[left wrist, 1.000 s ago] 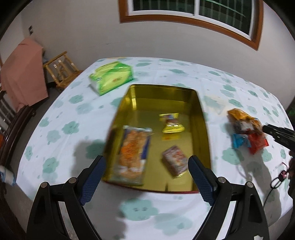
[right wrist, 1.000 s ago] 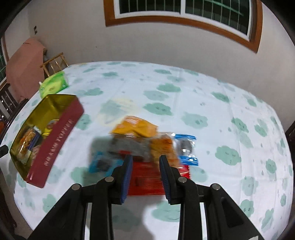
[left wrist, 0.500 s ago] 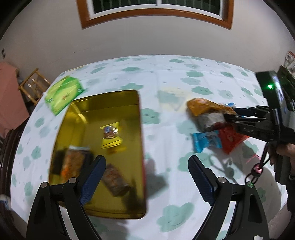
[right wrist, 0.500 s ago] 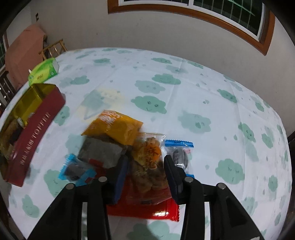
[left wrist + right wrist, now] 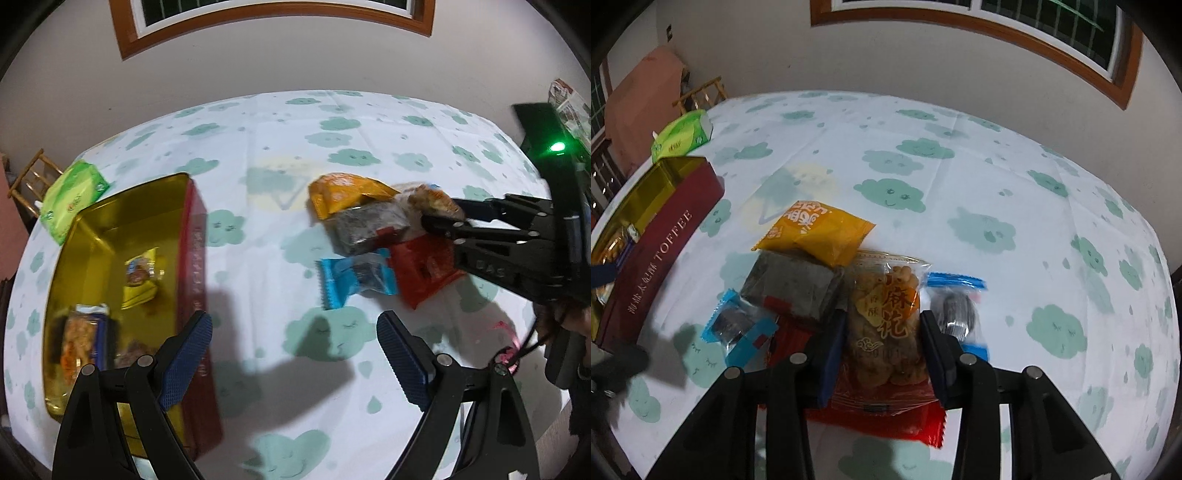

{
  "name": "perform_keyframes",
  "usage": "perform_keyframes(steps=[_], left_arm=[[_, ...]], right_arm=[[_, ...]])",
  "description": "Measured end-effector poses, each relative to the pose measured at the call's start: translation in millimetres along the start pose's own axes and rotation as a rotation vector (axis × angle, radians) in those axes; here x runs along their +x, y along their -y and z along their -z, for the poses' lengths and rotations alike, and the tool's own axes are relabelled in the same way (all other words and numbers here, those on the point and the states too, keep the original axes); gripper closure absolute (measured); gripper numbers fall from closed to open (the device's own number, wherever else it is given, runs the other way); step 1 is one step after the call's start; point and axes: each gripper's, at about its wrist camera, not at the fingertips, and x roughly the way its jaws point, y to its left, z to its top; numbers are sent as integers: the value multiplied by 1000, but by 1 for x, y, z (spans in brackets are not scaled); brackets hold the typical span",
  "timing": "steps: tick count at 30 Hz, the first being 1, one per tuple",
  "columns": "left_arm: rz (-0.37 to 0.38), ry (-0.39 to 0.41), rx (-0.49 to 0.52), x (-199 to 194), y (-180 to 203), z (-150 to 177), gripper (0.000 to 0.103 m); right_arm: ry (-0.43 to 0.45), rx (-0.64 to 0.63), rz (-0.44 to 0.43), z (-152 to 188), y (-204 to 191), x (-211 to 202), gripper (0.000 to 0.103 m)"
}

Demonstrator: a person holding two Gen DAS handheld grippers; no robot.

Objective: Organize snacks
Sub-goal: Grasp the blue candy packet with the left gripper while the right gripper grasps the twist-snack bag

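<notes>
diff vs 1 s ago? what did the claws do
The right claw moved forward over the snack pile and now straddles the clear bag of fried twists, pads against its sides. The left claw swung right, off the gold tin toward the pile, jaws wide and empty. The tin, its snacks, the orange packet and green tissue pack stayed put.

A home dining room, round surface [image 5: 960, 155] under a cloud-print cloth ahead of the fingers, wood-framed window [image 5: 997, 22] in a plain white wall beyond, wooden chair [image 5: 701, 92] and pink draped cloth [image 5: 639, 103] far left, green tissue pack [image 5: 683, 134] nearby
</notes>
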Motion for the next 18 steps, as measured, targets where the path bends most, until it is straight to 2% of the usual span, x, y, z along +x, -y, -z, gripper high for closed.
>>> perform_keyframes(steps=[6,11,18], left_arm=[[31,20,-5,13,12,-7,14],[39,31,-4,26,21,-15,14],[29,8,3,45,28,-24,31]], right_arm=[[83,85,48,20,27,-32,63],[109,182,104,45,62,-44,63],[92,301,160,77,104,-36,63]])
